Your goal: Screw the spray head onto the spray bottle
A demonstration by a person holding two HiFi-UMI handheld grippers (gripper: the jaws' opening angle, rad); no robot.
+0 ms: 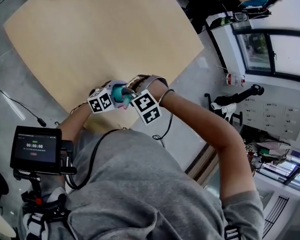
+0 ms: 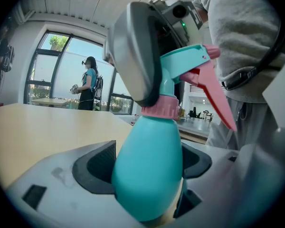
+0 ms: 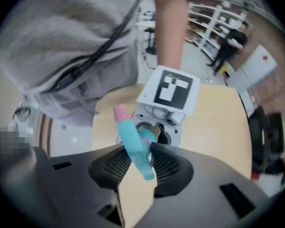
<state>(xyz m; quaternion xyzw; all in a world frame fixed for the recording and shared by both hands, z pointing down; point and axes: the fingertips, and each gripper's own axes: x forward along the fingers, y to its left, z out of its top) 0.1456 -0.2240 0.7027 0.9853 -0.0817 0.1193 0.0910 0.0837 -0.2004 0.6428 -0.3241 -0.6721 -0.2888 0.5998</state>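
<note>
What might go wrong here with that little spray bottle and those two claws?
1. The left claw pinches the round, tapering spray bottle; it might slip or spin while twisting.
2. The right claw grips only the narrow spray head, so the pink collar might thread on crooked.

Open-plan office or lab workspace, large pale wooden table (image 1: 90, 39) on a polished grey floor (image 1: 5, 84), tall dark-framed windows (image 1: 277, 54), white shelving (image 3: 206, 27) along a wall, loose cable (image 1: 15, 103) across the floor, small timer screen (image 1: 35, 148) on a stand, another person (image 2: 89, 87) standing by the glass.
</note>
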